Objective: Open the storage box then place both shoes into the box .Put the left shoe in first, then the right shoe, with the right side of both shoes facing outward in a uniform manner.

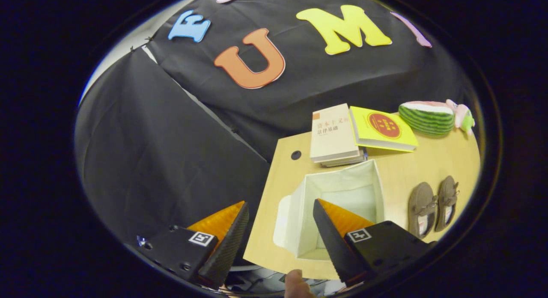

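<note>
A white storage box (342,184) stands open on the wooden table (411,165), its lid (283,219) hanging down on the near left side, and I see nothing inside it. Two brown shoes (432,206) lie side by side on the table to the right of the box, soles down. My gripper (280,212) is open and holds nothing. It hovers above the box's near left edge, tilted, with one finger over the box's inside and the other out past the table's left edge.
Behind the box lie stacked books, a beige one (334,133) and a yellow one (383,129). A watermelon plush (428,117) sits at the table's far right. A person's fingertip (295,283) shows below the table edge. Black cloth walls surround the table.
</note>
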The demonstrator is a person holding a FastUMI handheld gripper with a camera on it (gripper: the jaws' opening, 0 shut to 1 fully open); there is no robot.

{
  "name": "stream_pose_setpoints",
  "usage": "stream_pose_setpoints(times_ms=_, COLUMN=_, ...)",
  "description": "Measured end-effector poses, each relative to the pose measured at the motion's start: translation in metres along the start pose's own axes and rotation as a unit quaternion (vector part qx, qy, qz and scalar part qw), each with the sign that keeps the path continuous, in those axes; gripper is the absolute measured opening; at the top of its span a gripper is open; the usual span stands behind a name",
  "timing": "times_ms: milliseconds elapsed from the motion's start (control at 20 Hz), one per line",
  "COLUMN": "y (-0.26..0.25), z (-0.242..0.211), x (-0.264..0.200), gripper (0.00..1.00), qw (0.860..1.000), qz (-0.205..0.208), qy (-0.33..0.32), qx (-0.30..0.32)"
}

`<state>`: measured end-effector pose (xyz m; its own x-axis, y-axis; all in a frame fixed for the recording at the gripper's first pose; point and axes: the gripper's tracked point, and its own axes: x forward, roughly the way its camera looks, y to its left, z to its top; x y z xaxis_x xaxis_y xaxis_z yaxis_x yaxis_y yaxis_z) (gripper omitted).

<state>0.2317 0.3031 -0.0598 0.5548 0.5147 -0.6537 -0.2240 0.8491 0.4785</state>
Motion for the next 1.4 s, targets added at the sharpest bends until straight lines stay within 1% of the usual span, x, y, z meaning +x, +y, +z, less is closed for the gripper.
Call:
stream_pose_setpoints(times_ms=50, y=-0.010, z=-0.002, x=-0.003, gripper=0.97, qw=1.000, qz=-0.007, qy=0.004, qx=-0.004)
stream_pose_setpoints(times_ms=250, y=-0.067, z=-0.012, x=-0.011, gripper=0.97, qw=0.998, qz=-0.059, qy=0.013, qx=-0.031)
stream_pose_setpoints(times_ms=450, y=-0.123, z=-0.034, x=-0.019, gripper=0.97, qw=0.995, qz=-0.089, qy=0.044, qx=-0.033)
stream_pose_setpoints(times_ms=650, y=-0.201, z=-0.046, x=-0.026, gripper=0.98, qw=0.985, qz=-0.153, qy=0.065, qx=-0.050)
stream_pose_setpoints(times_ms=750, y=-0.243, z=-0.055, x=-0.029, gripper=0.98, qw=0.977, qz=-0.189, qy=0.084, qx=-0.050)
stream_pose_setpoints(times_ms=850, y=-0.288, z=-0.060, x=-0.037, gripper=0.98, qw=0.964, qz=-0.243, qy=0.098, qx=-0.052)
stream_pose_setpoints(times_ms=900, y=-0.305, z=-0.062, x=-0.040, gripper=0.98, qw=0.959, qz=-0.259, qy=0.105, qx=-0.053)
stream_pose_setpoints(times_ms=950, y=-0.318, z=-0.067, x=-0.043, gripper=0.98, qw=0.955, qz=-0.269, qy=0.116, qx=-0.051)
stream_pose_setpoints(times_ms=1100, y=-0.350, z=-0.089, x=-0.045, gripper=0.98, qw=0.948, qz=-0.276, qy=0.155, qx=-0.031)
stream_pose_setpoints(times_ms=1150, y=-0.361, z=-0.097, x=-0.046, gripper=0.98, qw=0.943, qz=-0.285, qy=0.170, qx=-0.023)
stream_pose_setpoints(times_ms=1200, y=-0.372, z=-0.108, x=-0.048, gripper=0.98, qw=0.935, qz=-0.296, qy=0.194, qx=-0.020)
stream_pose_setpoints(times_ms=1300, y=-0.389, z=-0.120, x=-0.048, gripper=0.93, qw=0.923, qz=-0.310, qy=0.225, qx=-0.023)
stream_pose_setpoints(times_ms=1400, y=-0.403, z=-0.128, x=-0.040, gripper=0.86, qw=0.918, qz=-0.315, qy=0.240, qx=-0.031)
